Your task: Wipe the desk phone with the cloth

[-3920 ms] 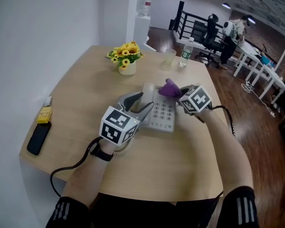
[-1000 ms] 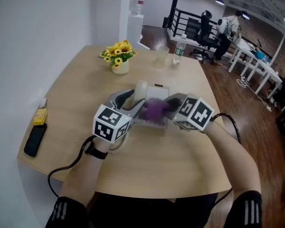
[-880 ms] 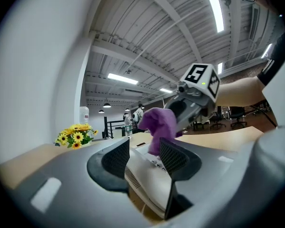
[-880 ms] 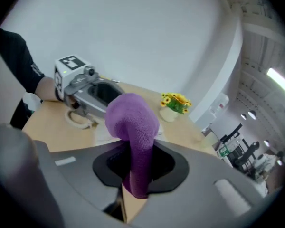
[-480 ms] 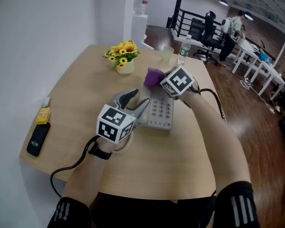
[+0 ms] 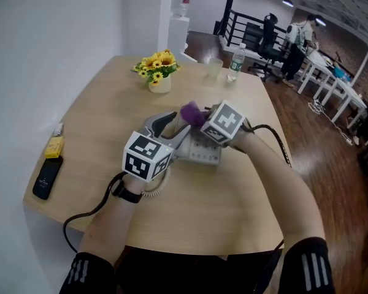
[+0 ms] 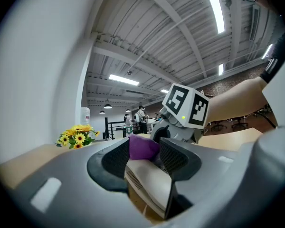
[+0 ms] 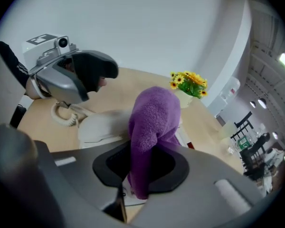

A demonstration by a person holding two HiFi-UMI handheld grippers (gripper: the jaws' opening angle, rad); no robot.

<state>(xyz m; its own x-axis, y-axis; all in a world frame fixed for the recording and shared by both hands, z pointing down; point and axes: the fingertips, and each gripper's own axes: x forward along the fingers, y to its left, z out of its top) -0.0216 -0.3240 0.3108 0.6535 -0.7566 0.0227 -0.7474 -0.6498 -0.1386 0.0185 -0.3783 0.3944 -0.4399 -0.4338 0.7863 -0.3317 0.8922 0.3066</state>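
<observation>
The purple cloth [image 8: 152, 122] sticks up from the right tool [image 8: 141, 165], whose jaws pinch it tight, just over the desk phone [image 6: 203, 150]. The left tool [image 7: 145, 158] grips the phone's body between its spread jaws, on the desk [image 6: 233, 213].

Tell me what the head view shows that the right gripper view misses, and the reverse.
Only the head view: the right gripper's marker cube, the person's forearms, and the black mobile phone near the table's left edge.
Only the right gripper view: the grip itself, with the purple cloth pinched between the jaws of the right gripper.
Both: the cloth over the desk phone, the left gripper at the phone, the coiled cord and the sunflowers.
</observation>
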